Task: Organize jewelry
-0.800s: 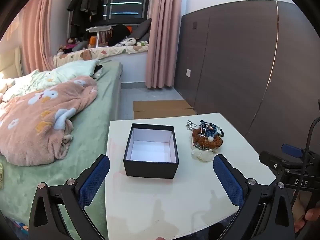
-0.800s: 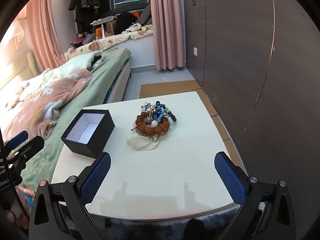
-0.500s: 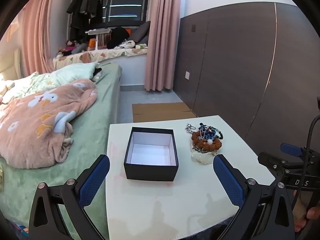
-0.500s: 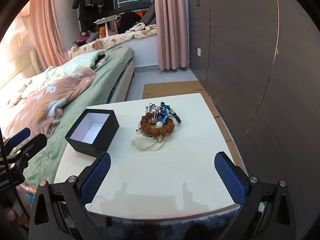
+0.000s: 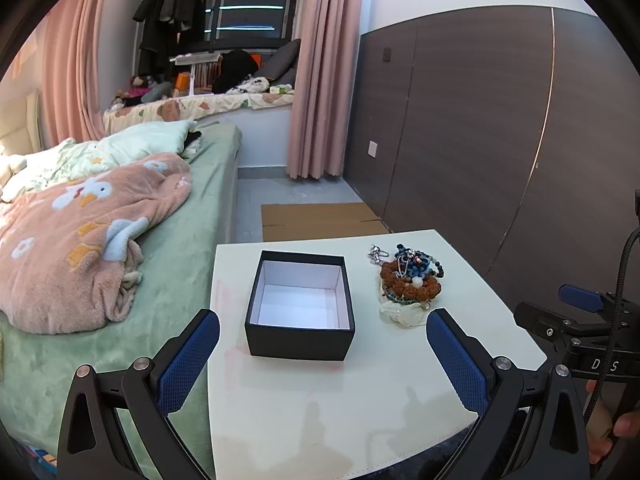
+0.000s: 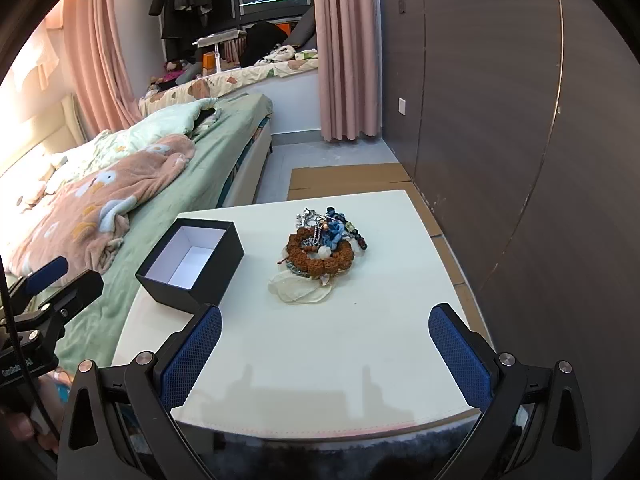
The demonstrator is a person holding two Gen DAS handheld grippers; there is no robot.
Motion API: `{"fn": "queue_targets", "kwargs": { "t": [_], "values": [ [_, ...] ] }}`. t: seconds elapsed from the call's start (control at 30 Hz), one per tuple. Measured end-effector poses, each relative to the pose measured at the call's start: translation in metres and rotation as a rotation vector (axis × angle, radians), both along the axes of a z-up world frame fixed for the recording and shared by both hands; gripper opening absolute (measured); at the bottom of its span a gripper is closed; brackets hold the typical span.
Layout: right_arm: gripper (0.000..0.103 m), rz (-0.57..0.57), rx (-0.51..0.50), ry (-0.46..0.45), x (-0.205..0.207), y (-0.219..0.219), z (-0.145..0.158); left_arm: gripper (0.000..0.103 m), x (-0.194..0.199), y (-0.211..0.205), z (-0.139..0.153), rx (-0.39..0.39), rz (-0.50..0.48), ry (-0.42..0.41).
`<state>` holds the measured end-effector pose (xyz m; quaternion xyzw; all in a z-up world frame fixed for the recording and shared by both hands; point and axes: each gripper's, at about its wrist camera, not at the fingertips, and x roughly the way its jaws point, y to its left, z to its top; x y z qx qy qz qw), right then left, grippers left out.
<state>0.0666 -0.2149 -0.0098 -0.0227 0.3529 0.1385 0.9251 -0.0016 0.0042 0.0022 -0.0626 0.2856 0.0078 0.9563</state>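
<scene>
On the white desk, going from left to right, lay first the black box and then the jewelry pile, the 2 set apart with bare desk between them. Beyond the desk's left edge ran the bed with its pink blanket, close alongside that edge.

Seen from the left wrist, the left gripper hung above the near part of the desk with its jaws spread wide and nothing between them. The box, lidless with a white inside, sat just ahead of it, nearly centred between the blue pads; the jewelry pile lay ahead and to the right, close to the right pad's tip in that view.

Seen from the right wrist, the right gripper also stood wide and held nothing, poised over the desk's near edge. The jewelry pile, a brown beaded ring heaped with blue beads and a silver chain on pale petals, lay straight ahead of it near the desk's middle, well apart from the pads. The box was off to its left, near the desk's left edge. Bare desk stretched between the gripper and the pile, and also to the pile's right up to the right edge, where a dark wood wall rose nearby. Cardboard lay on the floor past the far edge.
</scene>
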Motion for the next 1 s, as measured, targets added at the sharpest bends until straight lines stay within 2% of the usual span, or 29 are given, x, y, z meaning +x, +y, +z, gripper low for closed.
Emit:
{"fn": "queue_targets", "kwargs": {
  "t": [1.0],
  "values": [
    [0.103,-0.008,0.005,0.001,0.0023,-0.0007,-0.0019,0.103,-0.0006,-0.002,0.0016,0.001,-0.01,-0.001]
  ]
}}
